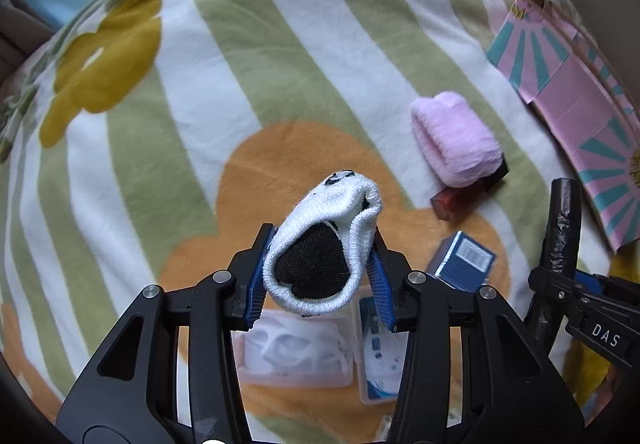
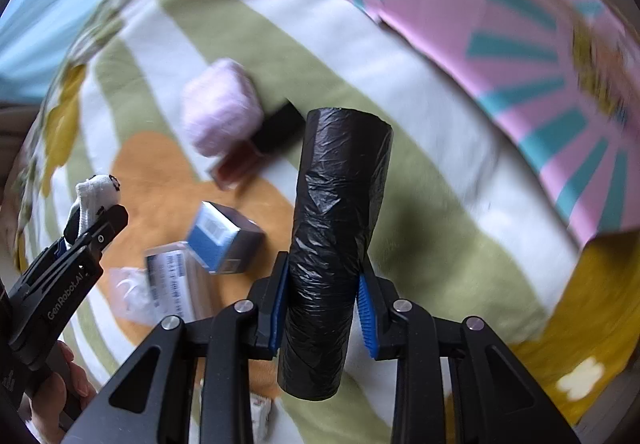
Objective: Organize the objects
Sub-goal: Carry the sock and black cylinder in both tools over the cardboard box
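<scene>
Fleecy green-and-white striped blanket with orange and mustard flowers (image 1: pixel 192 92) spreads beneath both tools. Ahead and right of the jaws lies a pink cardboard box with teal sunburst rays (image 2: pixel 500 56). The right gripper (image 2: pixel 322 300) has its blue-padded jaws closed against a black plastic roll of bin bags (image 2: pixel 340 228), which stands up between them. The left gripper (image 1: pixel 320 272) pinches a rolled white sock with black toe (image 1: pixel 324 244), lifted off the blanket. Ahead-right of the left jaws sits a fluffy pink rolled sock (image 1: pixel 454 138), touching a dark red and black block (image 1: pixel 468 194). Nearer, just right of those jaws, lies a small blue carton with a barcode (image 1: pixel 462 260); below them, a clear plastic case (image 1: pixel 296 356).
</scene>
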`<state>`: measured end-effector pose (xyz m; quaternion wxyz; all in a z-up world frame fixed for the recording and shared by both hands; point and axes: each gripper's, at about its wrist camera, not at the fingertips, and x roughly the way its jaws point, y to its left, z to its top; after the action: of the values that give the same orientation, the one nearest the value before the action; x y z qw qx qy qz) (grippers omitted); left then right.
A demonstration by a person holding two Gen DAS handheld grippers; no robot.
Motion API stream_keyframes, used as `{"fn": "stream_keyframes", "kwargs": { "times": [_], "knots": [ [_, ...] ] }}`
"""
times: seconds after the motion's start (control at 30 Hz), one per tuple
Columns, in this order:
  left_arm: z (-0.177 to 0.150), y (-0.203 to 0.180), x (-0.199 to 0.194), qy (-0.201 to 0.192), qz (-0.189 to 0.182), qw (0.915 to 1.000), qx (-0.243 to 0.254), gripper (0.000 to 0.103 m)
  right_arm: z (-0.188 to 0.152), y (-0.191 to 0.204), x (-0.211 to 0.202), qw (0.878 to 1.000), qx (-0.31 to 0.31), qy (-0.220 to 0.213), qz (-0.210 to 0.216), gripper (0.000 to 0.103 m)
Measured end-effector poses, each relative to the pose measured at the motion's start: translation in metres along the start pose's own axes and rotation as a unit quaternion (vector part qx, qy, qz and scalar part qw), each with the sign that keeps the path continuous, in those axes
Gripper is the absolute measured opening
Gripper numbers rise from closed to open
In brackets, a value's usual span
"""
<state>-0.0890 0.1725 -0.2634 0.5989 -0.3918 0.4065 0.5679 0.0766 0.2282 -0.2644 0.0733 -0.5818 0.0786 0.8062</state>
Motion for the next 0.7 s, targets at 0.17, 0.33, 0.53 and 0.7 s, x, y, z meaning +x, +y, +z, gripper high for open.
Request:
{"fn": "stream_keyframes", "kwargs": {
  "times": [0.17, 0.33, 0.53, 0.7],
  "knots": [
    [0.003, 0.005, -0.048, -0.02, -0.003, 0.9992, -0.036, 0.04, 0.018, 0.024, -0.056, 0.998, -0.064, -0.025, 0.008, 0.028],
    [-0.008, 0.003, -0.101, -0.039, 0.012, 0.9964, -0.074, 0.04, 0.051, 0.08, -0.075, 0.988, -0.145, -0.045, 0.016, 0.028],
    [-0.03, -0.004, -0.159, -0.045, 0.041, 0.9904, -0.124, 0.04, 0.047, 0.095, -0.117, 0.968, -0.241, -0.059, 0.03, 0.028],
    [-0.051, -0.01, -0.195, -0.04, 0.055, 0.9806, -0.184, 0.04, 0.038, 0.109, -0.146, 0.947, -0.314, -0.056, 0.04, 0.028]
  ]
}}
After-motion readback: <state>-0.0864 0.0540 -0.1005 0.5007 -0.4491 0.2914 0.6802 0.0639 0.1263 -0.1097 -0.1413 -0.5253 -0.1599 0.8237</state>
